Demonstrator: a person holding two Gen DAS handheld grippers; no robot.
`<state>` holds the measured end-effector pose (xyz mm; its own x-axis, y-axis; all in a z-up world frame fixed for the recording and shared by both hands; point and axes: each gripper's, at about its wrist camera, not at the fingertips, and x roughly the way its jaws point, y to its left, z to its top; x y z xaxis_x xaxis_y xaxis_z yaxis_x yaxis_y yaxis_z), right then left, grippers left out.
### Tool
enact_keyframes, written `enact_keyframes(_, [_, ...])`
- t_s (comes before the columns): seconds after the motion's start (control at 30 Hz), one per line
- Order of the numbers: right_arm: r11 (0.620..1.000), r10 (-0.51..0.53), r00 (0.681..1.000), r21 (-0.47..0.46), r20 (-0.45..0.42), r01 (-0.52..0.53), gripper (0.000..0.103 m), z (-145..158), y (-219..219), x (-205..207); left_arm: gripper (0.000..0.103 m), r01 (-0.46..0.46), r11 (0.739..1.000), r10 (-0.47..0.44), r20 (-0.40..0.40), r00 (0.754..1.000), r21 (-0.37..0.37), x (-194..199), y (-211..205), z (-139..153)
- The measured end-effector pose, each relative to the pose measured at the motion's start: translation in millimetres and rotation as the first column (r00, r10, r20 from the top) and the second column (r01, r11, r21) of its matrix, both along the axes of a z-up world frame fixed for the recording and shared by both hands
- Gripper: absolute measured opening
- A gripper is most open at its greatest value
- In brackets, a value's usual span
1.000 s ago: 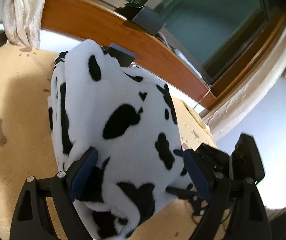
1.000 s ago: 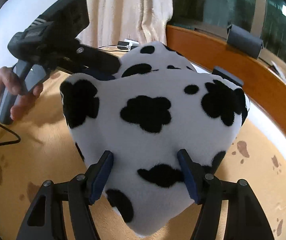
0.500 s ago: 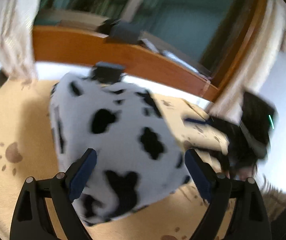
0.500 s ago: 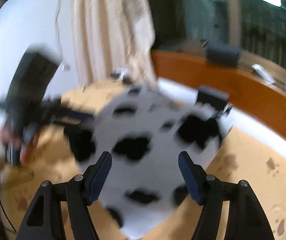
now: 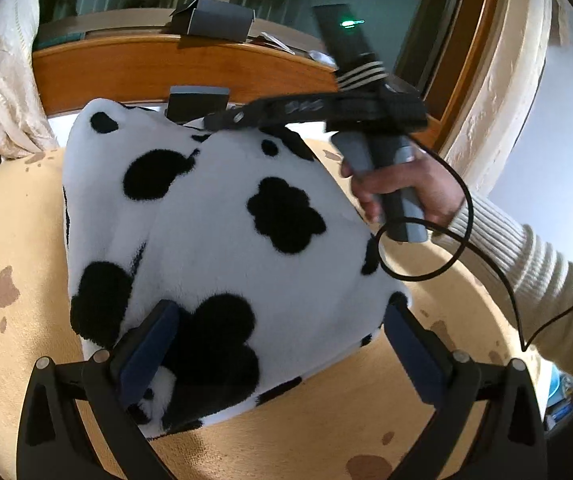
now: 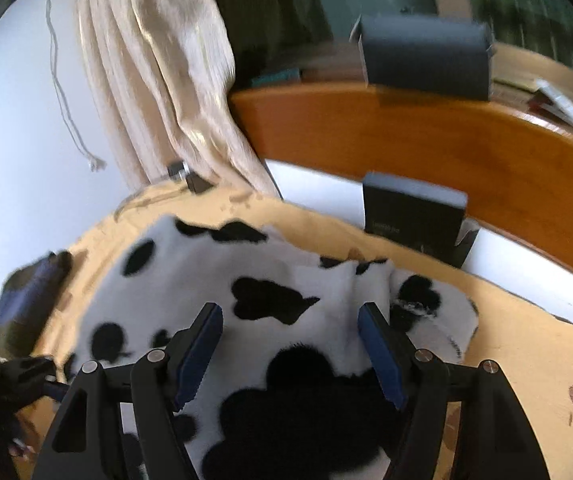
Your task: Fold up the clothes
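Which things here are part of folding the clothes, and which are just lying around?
Part of the job:
- cow-print fleece garment
- left gripper, jaws opening, garment between them
- right gripper, open over the garment
- tan paw-print blanket it lies on

Just lying about:
- grey box on the wooden ledge
- dark box below the ledge
- cream curtain

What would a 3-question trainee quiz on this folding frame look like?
1. True or false: the fleece lies folded on a tan sheet with brown paw prints.
2. The left tongs are: A) clamped on the fleece, B) opening, pads clear of it, C) out of view.
3. Fill in: in the left view, the hand gripping the right tongs wears a ribbed ___ sleeve.

Key: 1 true; 2 B; 3 cream.
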<state>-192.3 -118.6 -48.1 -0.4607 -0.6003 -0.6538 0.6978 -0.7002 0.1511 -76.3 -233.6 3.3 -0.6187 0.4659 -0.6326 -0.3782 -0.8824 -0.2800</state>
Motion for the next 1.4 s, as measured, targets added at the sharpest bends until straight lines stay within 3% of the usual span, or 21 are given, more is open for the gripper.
enact_keyframes(0.2, [0.999,-0.017,0.995,0.033,0.099,0.014,0.074,-44,0,-8,0.102,0.001,1.000,-0.002,-0.025,1.000,-0.018,0,2,-8])
enact_keyframes(0.33, [0.999,-0.026,0.996,0.041,0.082,0.022,0.074,-49,3,-2,0.102,-0.005,1.000,0.004,-0.025,1.000,-0.026,-3,3,-8])
enact_keyframes(0.5, [0.995,-0.029,0.999,0.100,0.044,0.025,0.075,-23,-4,7,0.102,-0.021,1.000,0.021,-0.018,1.000,0.013,3,-1,-7])
enact_keyframes(0.7, [0.989,0.110,0.992,0.108,-0.066,-0.103,0.075,24,-47,26,0.102,-0.019,1.000,0.019,-0.019,1.000,0.018,3,-2,-7])
enact_keyframes(0.8, [0.970,0.193,0.981,0.156,-0.013,-0.189,0.075,21,-87,21,0.102,-0.021,1.000,0.022,-0.021,1.000,0.009,4,-2,-7])
enact_keyframes(0.93, [0.953,0.202,0.978,0.218,0.054,-0.209,0.075,1,-128,5,0.102,-0.029,0.999,0.029,-0.025,0.999,-0.018,4,0,-7])
enact_keyframes(1.0, [0.956,0.189,0.976,0.209,0.110,-0.209,0.078,-6,-135,-6,0.102,-0.030,0.999,0.029,-0.027,0.999,-0.038,4,2,-7])
enact_keyframes(1.1, [0.938,0.174,0.969,0.271,0.176,-0.217,0.087,-29,-151,-20,0.102,-0.029,0.997,0.027,-0.031,0.999,-0.077,4,6,-8])
enact_keyframes(1.2, [0.908,0.178,0.971,0.354,0.158,-0.224,0.099,-45,-169,-18,0.102,-0.027,0.996,0.024,-0.030,0.999,-0.088,4,6,-9])
enact_keyframes(1.4, [0.906,0.177,0.974,0.363,0.140,-0.217,0.102,-48,-170,-18,0.102,-0.027,0.995,0.024,-0.029,0.999,-0.096,0,6,-9])
